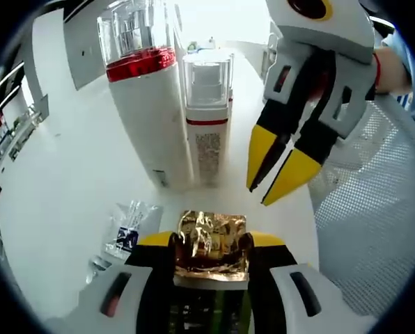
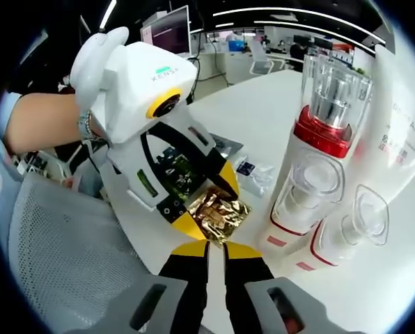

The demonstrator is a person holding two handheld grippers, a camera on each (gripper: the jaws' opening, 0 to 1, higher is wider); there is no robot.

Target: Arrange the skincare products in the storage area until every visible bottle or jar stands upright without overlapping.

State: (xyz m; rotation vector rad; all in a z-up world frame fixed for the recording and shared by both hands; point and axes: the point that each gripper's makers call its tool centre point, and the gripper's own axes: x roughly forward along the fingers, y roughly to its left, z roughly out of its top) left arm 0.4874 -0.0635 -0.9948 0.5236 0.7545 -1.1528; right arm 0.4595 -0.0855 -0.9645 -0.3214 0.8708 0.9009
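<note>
Item: gold-lidded jar [image 1: 212, 245], pinched in my left gripper [image 1: 212, 240] for upright placement beside two standing pump bottles [image 1: 155, 104]. My right gripper [image 2: 216, 254], jaws pressed together, idles empty.

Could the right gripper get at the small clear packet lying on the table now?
Probably not directly. The left gripper, shut on a gold packet, sits between the right gripper and the clear packet; bottles crowd the other side.

Two pump bottles [image 1: 176, 118] upright side by side on table [image 1: 61, 195], sachet [image 1: 127, 229] lying nearby
</note>
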